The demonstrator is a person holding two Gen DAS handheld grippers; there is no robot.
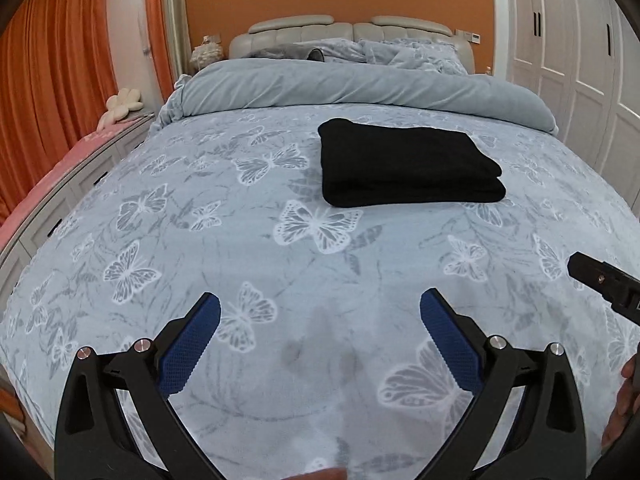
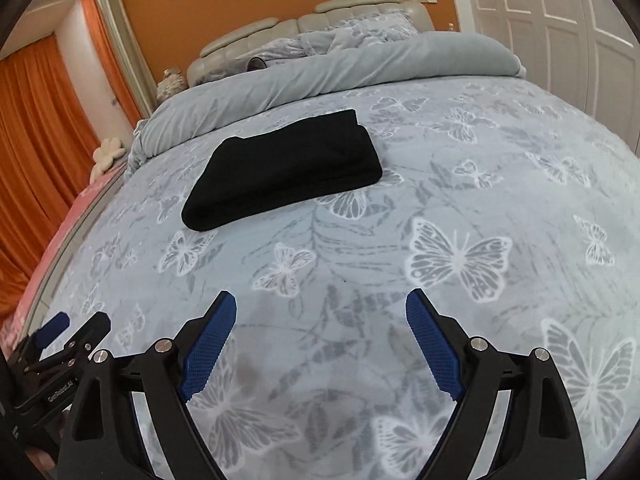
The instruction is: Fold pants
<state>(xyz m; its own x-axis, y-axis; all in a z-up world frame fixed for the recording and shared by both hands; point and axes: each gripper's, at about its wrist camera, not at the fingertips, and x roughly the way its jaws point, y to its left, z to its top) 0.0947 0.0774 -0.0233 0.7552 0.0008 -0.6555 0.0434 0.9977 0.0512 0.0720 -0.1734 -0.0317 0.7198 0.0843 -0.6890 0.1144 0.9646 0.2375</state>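
Bed (image 1: 240, 240): pants (image 1: 408, 164) beyond empty jaws

Both wrist views face the headboard (image 1: 340, 30), sharing the bed (image 1: 280, 264)

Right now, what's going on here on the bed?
A person is folding pants with a handheld gripper in each hand. The black pants lie in a neat folded stack on the butterfly bedspread, with nothing touching them. The left gripper and right gripper are both open and empty, held above the bedspread on the near side of the pants. The folding looks finished.
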